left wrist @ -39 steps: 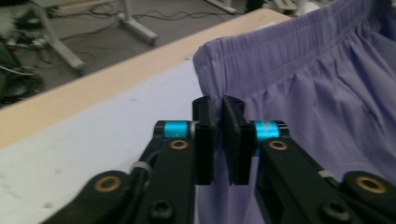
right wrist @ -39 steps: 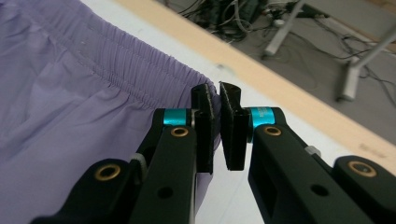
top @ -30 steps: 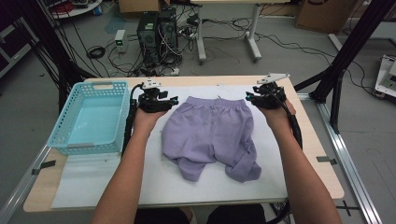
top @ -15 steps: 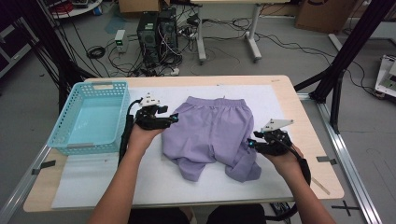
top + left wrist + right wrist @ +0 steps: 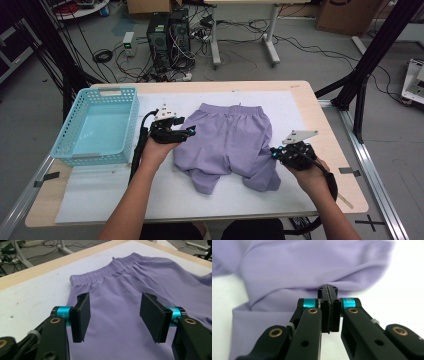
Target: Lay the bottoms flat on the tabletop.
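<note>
Left gripper (image 5: 115, 315) spread over purple shorts (image 5: 230, 145), at nine o'clock. Right gripper (image 5: 329, 302) just pressed together, nothing visibly pinched, at four o'clock.

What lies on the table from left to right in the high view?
Turquoise basket → left tongs → purple shorts → right tongs

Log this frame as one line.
left gripper: open over shorts, near waistband | right gripper: fingers just closed at a leg's edge, grip on cloth unclear | basket: empty
</note>
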Action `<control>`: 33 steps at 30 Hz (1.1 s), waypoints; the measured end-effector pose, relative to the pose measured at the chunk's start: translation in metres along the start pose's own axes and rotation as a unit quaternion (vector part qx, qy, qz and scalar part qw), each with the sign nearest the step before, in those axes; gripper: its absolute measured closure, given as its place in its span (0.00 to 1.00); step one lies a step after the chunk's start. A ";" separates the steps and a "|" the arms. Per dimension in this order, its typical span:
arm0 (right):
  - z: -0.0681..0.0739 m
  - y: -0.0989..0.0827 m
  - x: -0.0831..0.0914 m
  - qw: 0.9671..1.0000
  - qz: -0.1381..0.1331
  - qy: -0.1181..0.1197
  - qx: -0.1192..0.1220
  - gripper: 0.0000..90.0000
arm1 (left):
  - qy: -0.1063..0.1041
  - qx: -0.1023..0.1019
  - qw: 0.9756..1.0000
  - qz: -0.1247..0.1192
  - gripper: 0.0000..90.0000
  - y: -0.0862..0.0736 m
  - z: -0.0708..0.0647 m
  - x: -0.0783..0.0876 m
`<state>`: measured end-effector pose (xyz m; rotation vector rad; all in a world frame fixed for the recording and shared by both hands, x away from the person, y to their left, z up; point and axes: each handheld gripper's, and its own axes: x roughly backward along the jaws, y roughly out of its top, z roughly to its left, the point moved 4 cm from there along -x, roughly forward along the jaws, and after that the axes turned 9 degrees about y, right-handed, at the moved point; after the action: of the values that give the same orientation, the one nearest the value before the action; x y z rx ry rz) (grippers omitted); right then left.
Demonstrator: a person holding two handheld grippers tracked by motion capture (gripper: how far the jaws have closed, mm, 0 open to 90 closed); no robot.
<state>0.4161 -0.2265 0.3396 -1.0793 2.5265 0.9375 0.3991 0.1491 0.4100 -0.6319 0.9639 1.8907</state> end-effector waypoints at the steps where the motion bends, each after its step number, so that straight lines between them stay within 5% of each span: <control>1: -0.009 0.001 0.009 1.000 -0.006 -0.012 -0.008 1.00 | 0.001 0.003 1.000 -0.001 0.46 0.000 0.001 0.000; 7: -0.068 -0.024 0.024 0.994 0.004 -0.067 -0.090 1.00 | 0.000 0.000 1.000 0.002 0.46 -0.001 0.000 -0.001; 9: -0.077 -0.033 0.024 0.991 -0.003 -0.080 -0.104 0.95 | -0.002 -0.003 1.000 0.002 0.46 -0.001 -0.001 -0.001; 11: -0.071 -0.033 0.028 0.992 -0.024 -0.074 -0.097 0.86 | -0.003 -0.004 1.000 0.002 0.46 -0.001 -0.002 -0.001; 16: -0.022 -0.024 0.026 0.999 -0.032 -0.010 -0.020 0.79 | 0.000 -0.001 1.000 -0.002 0.46 0.000 -0.001 0.000; 22: 0.027 -0.023 0.007 0.997 -0.019 0.060 0.033 0.70 | 0.001 -0.006 1.000 -0.015 0.46 0.004 -0.003 0.007; 26: 0.039 -0.034 -0.015 0.996 0.014 0.077 0.042 0.69 | 0.000 -0.002 1.000 -0.019 0.46 0.005 -0.004 0.008; 29: 0.040 -0.046 -0.033 0.995 0.055 0.073 0.046 0.79 | -0.003 -0.005 1.000 -0.017 0.46 0.005 -0.004 0.008; 31: 0.039 -0.047 -0.035 0.995 0.051 0.079 0.035 0.96 | -0.004 -0.003 1.000 -0.016 0.46 0.004 -0.004 0.007; 33: 0.039 -0.046 -0.031 0.995 0.057 0.067 0.041 1.00 | -0.004 -0.004 1.000 -0.017 0.46 0.004 -0.004 0.007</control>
<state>0.4691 -0.2077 0.3020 -1.0135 2.7352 0.8066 0.3923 0.1481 0.4043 -0.6420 0.9360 1.8658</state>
